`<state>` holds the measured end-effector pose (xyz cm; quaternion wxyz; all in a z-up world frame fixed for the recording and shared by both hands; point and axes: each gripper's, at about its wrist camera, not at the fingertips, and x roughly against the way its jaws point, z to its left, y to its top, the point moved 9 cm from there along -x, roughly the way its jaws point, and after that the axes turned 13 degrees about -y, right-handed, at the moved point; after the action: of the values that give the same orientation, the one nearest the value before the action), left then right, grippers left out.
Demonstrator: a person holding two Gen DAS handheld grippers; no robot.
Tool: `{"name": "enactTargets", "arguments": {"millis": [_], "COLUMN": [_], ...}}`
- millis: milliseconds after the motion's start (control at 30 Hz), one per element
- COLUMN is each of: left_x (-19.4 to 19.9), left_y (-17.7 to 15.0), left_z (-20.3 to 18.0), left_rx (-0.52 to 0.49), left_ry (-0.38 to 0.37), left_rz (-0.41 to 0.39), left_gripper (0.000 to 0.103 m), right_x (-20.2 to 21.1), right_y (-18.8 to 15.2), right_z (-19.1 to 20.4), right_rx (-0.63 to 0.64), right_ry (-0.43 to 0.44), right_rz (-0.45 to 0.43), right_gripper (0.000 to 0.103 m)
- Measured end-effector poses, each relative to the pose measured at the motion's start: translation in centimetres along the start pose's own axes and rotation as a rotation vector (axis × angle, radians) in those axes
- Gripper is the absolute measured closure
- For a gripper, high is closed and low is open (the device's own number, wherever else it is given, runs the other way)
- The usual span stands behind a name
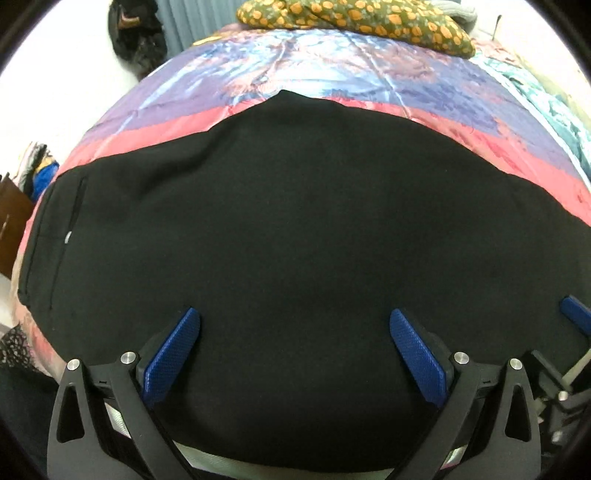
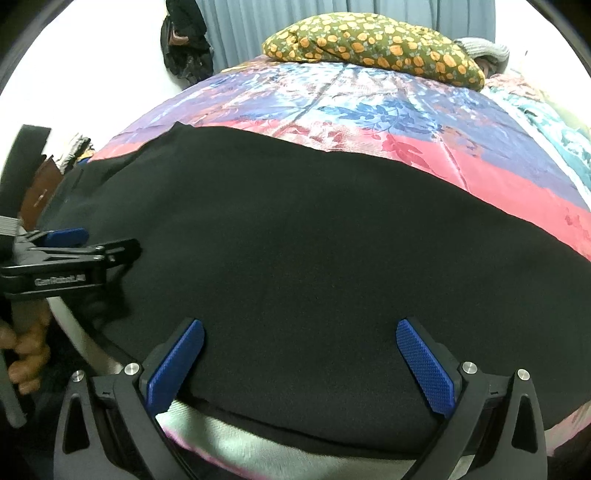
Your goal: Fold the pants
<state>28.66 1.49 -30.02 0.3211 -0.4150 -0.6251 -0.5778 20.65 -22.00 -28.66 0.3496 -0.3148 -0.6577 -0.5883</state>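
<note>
- Black pants (image 1: 295,229) fill mid-frame, flat on the bed (image 1: 332,74).
- Left claw (image 1: 295,354) and right claw (image 2: 299,363): wide open, empty.
- Soft, limp, likely light; pinch near edge at bottom.

An orange-spotted olive cushion (image 2: 373,48) rests on the floral bedspread (image 2: 369,107).

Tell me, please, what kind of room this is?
Probably a bedroom: black pants lie on a bed's floral bedspread, with a patterned pillow at its far end and curtains behind.
</note>
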Motion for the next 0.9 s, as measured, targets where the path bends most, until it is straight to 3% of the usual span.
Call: {"name": "enactTargets", "arguments": {"millis": [133, 333, 533, 600, 667, 800, 900], "left_x": [0.3, 0.5, 0.5, 0.5, 0.5, 0.4, 0.4], "left_y": [-0.6, -0.7, -0.9, -0.9, -0.9, -0.8, -0.8], "left_z": [-0.5, -0.1, -0.1, -0.1, -0.2, -0.2, -0.2], "left_rx": [-0.002, -0.003, -0.01, -0.014, -0.016, -0.016, -0.017], "left_ry": [0.013, 0.014, 0.019, 0.022, 0.024, 0.024, 0.02], "left_rz": [-0.019, -0.02, -0.034, -0.04, -0.043, -0.041, -0.033], "left_gripper": [0.001, 0.001, 0.001, 0.001, 0.001, 0.001, 0.001], "right_x": [1.7, 3.8, 1.6, -0.2, -1.2, -1.4, -1.5], "right_y": [0.9, 2.7, 1.5, -0.8, -1.9, -1.2, -1.0], "right_z": [-2.8, -11.5, -23.2, -26.8, -27.8, -26.9, -27.9], "right_rx": [-0.065, -0.256, -0.425, -0.561, -0.681, -0.553, -0.566], "right_ry": [-0.038, -0.111, -0.253, -0.278, -0.201, -0.258, -0.221], "right_rz": [-0.045, -0.099, -0.035, 0.051, 0.082, 0.061, 0.059], "right_gripper": [0.0, 0.0, 0.0, 0.0, 0.0, 0.0, 0.0]}}
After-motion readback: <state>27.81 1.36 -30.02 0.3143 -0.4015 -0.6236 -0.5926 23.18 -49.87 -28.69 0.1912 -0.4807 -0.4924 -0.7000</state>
